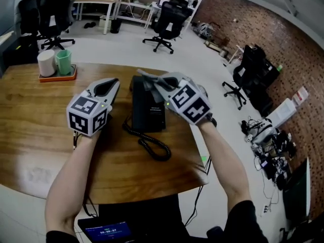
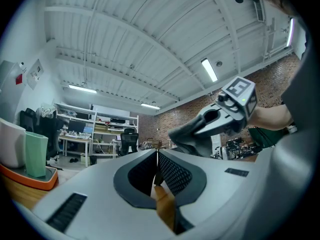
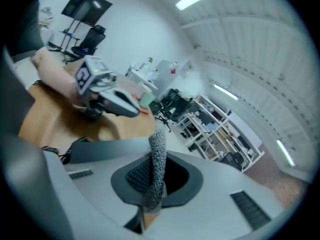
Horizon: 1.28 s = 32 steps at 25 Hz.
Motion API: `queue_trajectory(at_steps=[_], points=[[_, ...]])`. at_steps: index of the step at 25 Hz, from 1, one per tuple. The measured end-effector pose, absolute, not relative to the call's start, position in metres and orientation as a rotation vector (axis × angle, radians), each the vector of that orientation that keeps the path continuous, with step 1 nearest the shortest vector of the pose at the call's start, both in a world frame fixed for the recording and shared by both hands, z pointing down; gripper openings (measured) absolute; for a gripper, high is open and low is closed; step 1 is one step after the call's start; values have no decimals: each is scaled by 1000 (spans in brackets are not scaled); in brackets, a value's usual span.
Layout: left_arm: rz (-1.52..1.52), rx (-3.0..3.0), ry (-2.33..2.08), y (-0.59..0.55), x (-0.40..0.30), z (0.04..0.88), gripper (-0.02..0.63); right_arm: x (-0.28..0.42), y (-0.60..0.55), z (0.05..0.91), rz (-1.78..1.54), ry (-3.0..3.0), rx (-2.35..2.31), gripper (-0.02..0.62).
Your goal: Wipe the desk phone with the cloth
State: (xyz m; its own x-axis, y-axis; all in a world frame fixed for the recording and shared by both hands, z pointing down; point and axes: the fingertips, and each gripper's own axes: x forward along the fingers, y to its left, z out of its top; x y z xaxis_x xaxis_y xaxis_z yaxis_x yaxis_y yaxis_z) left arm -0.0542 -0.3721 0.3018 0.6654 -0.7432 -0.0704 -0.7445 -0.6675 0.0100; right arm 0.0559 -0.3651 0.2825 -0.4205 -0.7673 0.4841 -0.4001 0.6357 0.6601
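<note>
A black desk phone (image 1: 148, 109) with a coiled cord (image 1: 150, 145) sits on the round wooden table (image 1: 30, 130). My right gripper (image 1: 152, 82) hovers over the phone's far end, shut on a grey cloth (image 1: 146, 81); in the right gripper view the cloth (image 3: 157, 169) stands pinched between the jaws. My left gripper (image 1: 107, 87) is to the left of the phone, over bare wood, jaws closed together with nothing in them. The left gripper view shows my right gripper (image 2: 197, 131) with the cloth (image 2: 186, 135) hanging from it.
An orange tray (image 1: 56, 76) with a white cup (image 1: 46, 63) and a green cup (image 1: 64, 62) stands at the table's far left. Office chairs (image 1: 167, 22) and shelving are beyond the table. Cables and gear (image 1: 268, 146) lie on the floor to the right.
</note>
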Motion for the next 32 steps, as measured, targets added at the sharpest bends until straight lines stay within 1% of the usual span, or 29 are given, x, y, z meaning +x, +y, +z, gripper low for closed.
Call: queue_trajectory(at_steps=[4,8,20,25,27,32], points=[[113,-2849,1279,-369,-53,300,0,64,-415,288,-499,-1999,1044,26],[110,-2849,1274,-369,-51,298,0,71,-417,305,-476,-1960,1024,26],[105,-2848,1270,-370,-53,297,0,56,-275,369,-627,-1824,549,26],[103,-2849,1271,-370,-47,297,0,71,-241,380,-550,-1814,342,26],[101,-2849,1266,-370,-50,298,0,71,-270,357,-543,-1884,485,26],[106,-2851,1270,-370,-56,301,0,76,-379,289,-518,-2024,1010,26]])
